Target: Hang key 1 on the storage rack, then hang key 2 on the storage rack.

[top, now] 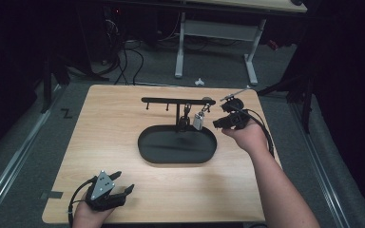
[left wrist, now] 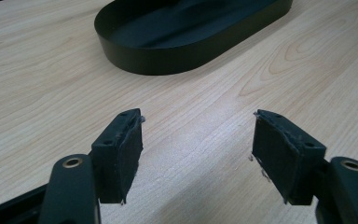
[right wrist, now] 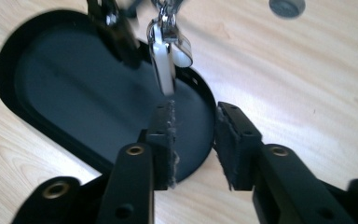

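While silver tag [top: 198, 121] hangs from rack [top: 176, 100] over tray [top: 145, 149], right gripper [top: 222, 118] half-open, empty beside it; left gripper [top: 122, 183] wide, empty. Hanging looks done.

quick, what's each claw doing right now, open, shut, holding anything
Left claw: open, holding nothing, low over the table.
Right claw: open, holding nothing, just below the hanging silver tag.

No readable text, label, brand or number anywhere: none on the pale wooden table [top: 123, 142], the black oval metal tray [top: 145, 152], or the small silver metal tag [right wrist: 164, 65] hanging above it; only a Z-shaped dark mark [top: 66, 113] on the grey floor
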A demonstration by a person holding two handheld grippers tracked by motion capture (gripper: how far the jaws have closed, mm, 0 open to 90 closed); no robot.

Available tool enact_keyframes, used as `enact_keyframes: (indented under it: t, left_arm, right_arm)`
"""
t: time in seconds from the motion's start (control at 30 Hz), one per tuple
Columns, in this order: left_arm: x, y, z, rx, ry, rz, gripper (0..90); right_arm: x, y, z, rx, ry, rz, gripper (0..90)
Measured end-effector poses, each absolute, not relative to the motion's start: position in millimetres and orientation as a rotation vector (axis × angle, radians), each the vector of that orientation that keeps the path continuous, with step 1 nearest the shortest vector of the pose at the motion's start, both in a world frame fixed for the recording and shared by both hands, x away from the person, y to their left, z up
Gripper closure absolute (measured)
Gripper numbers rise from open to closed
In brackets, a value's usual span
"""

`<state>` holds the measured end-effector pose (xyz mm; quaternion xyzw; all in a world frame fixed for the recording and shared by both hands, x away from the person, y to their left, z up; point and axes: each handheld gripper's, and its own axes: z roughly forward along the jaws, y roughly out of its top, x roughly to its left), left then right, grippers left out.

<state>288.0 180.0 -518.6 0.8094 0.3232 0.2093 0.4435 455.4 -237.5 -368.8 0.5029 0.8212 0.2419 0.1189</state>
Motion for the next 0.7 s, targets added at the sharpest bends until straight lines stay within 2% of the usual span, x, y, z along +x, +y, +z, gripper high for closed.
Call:
enact_keyframes:
  t: [0.23, 0.7]
  left_arm:
    - [288, 176, -519, 2.017, 0.795, 0.516, 33.5]
    - [288, 171, -521, 2.037, 0.782, 0.507, 33.6]
  right_arm:
    - [428, -250, -397, 1.465, 2.387, 0.637, 55.4]
    - [365, -277, -464, 1.475, 2.327, 0.716, 46.2]
